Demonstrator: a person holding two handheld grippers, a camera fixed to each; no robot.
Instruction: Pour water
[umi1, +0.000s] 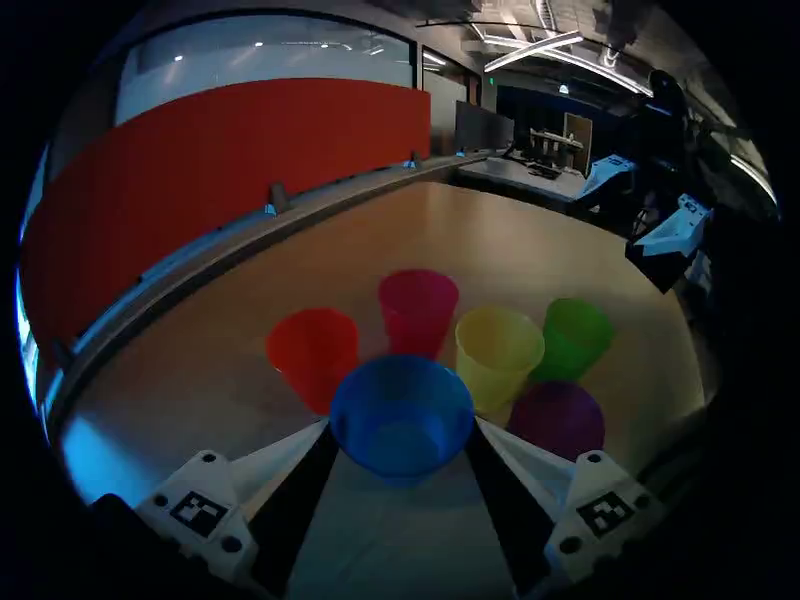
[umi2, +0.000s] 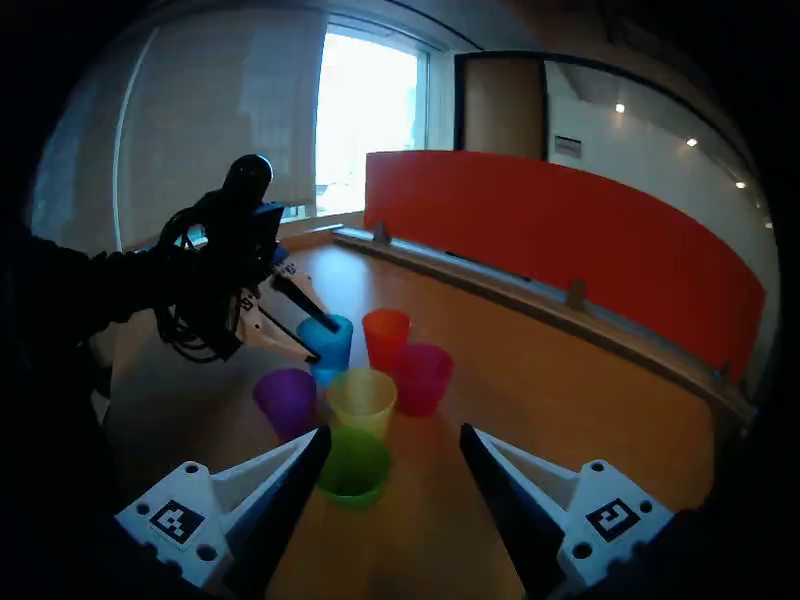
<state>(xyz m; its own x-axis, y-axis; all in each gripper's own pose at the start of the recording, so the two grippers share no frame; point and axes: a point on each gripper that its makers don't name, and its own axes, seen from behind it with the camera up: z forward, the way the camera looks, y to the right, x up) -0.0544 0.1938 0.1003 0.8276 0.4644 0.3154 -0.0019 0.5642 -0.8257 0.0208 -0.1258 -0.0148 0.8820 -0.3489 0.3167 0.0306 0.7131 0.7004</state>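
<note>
Six plastic cups stand close together on the wooden table (umi1: 480, 230). My left gripper (umi1: 402, 432) is shut on the blue cup (umi1: 402, 405), one finger pressing each side; the right gripper view also shows that blue cup (umi2: 326, 345) held by the left gripper (umi2: 305, 335). Behind it are a red cup (umi1: 313, 350), a pink cup (umi1: 418, 308), a yellow cup (umi1: 497, 350), a green cup (umi1: 577, 335) and a purple cup (umi1: 558, 418). My right gripper (umi2: 395, 455) is open, just above and behind the green cup (umi2: 352, 465), holding nothing.
A red partition (umi1: 220, 170) runs along the table's far edge, with its rail (umi2: 560, 300) below. A person's dark sleeve (umi2: 90, 285) holds the left gripper. Bare tabletop (umi2: 560, 390) lies to the right of the cups. Desks and equipment (umi1: 560, 150) stand at the back.
</note>
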